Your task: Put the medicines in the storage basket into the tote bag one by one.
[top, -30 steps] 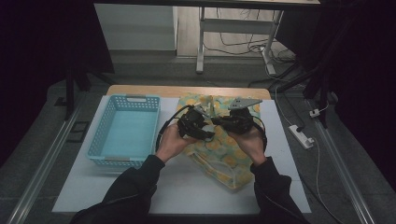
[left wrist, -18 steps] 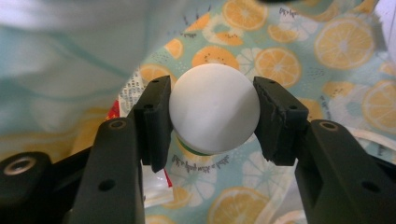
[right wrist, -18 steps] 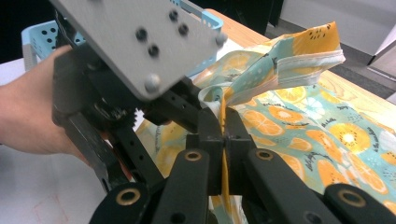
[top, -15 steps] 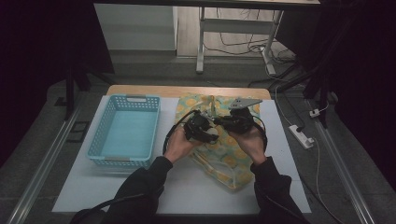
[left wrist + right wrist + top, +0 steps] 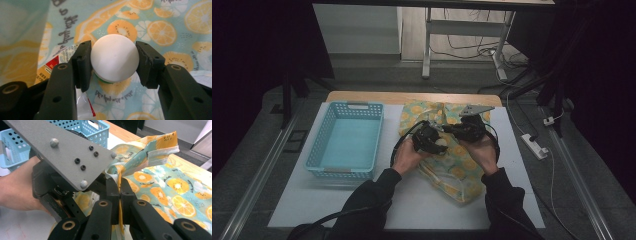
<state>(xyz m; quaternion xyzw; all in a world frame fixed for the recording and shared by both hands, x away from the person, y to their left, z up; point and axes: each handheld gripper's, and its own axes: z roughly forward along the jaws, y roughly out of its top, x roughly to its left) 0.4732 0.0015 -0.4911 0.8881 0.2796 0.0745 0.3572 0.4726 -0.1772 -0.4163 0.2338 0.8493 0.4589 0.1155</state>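
Observation:
A bag [image 5: 452, 170] printed with orange and kiwi slices lies on the white table. My right gripper [image 5: 453, 128] is shut on a gathered edge of the bag [image 5: 150, 150] and holds it lifted; the jaws [image 5: 120, 192] pinch the fabric. My left gripper [image 5: 438, 143] is shut on a white round-topped object [image 5: 114, 60] with a green rim beneath, held just above the bag's fabric [image 5: 160, 30]. In the right gripper view the left gripper's grey plate [image 5: 65, 152] sits close on the left, over a hand.
A light blue perforated basket [image 5: 344, 142] stands on the table's left part. A packet with red print [image 5: 51, 66] lies under the left jaws. A power strip [image 5: 534, 146] lies off the table's right edge. Bare white table [image 5: 422, 200] is nearest the person.
My left gripper has shifted a little to the right and nearer, over the bag, and the white object now shows at its tips. The right gripper has stayed on the bag's edge.

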